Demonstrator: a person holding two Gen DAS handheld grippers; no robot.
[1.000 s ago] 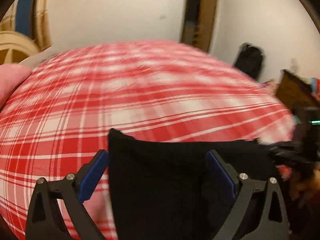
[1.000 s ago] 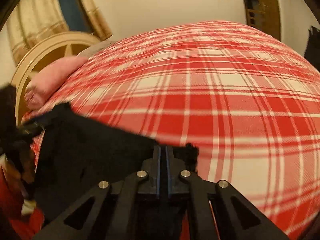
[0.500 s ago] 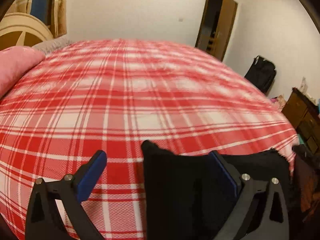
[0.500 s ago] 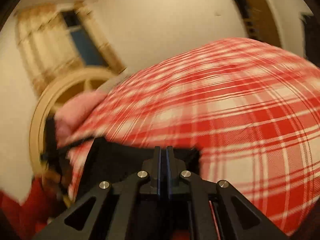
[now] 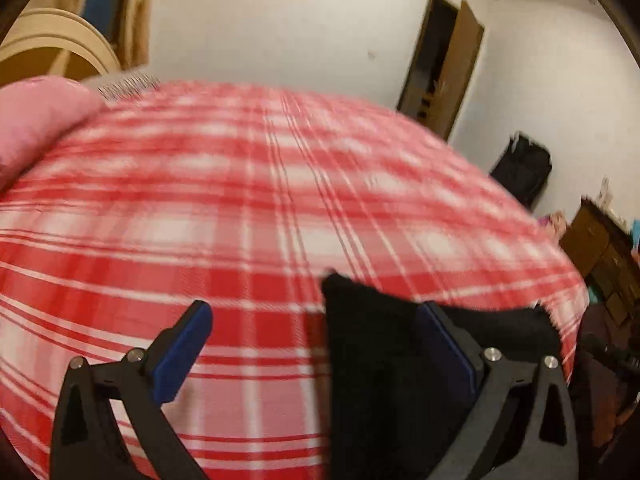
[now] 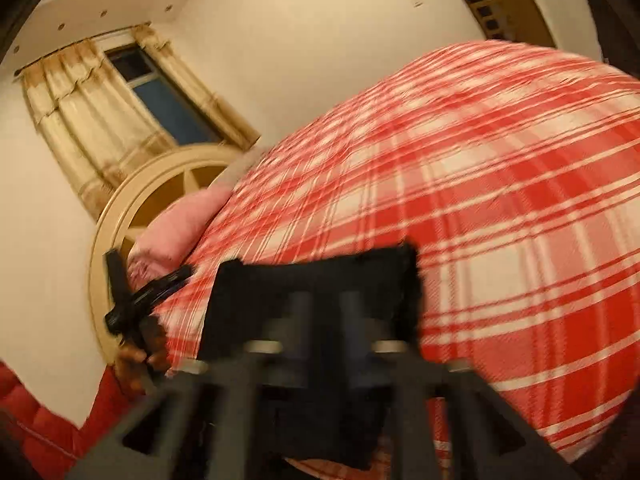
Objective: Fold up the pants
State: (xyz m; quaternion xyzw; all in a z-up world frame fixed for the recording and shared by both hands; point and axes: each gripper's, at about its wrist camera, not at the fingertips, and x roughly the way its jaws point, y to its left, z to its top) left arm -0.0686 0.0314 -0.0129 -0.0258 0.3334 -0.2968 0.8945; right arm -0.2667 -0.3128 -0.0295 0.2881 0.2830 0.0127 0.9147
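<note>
The black pants (image 5: 384, 364) lie at the near edge of the red plaid bed (image 5: 256, 208). My left gripper (image 5: 316, 340) is open; the pants' corner lies between its fingers, against the right pad (image 5: 444, 344), and the left pad (image 5: 180, 352) stands over bare bedcover. In the blurred right wrist view the pants (image 6: 316, 296) spread just ahead of my right gripper (image 6: 324, 304), whose jaws now stand apart over the cloth. The left gripper (image 6: 132, 300) shows at the left of that view.
A pink pillow (image 5: 36, 120) and a curved wooden headboard (image 6: 132, 200) are at the bed's head. A window with curtains (image 6: 132, 100), a door (image 5: 444, 64), a black bag (image 5: 524, 168) and a wooden dresser (image 5: 600, 252) line the walls.
Both cameras swung; the left gripper shifted left, so the pants now sit against its right pad. The right gripper's jaws, shut earlier, have parted.
</note>
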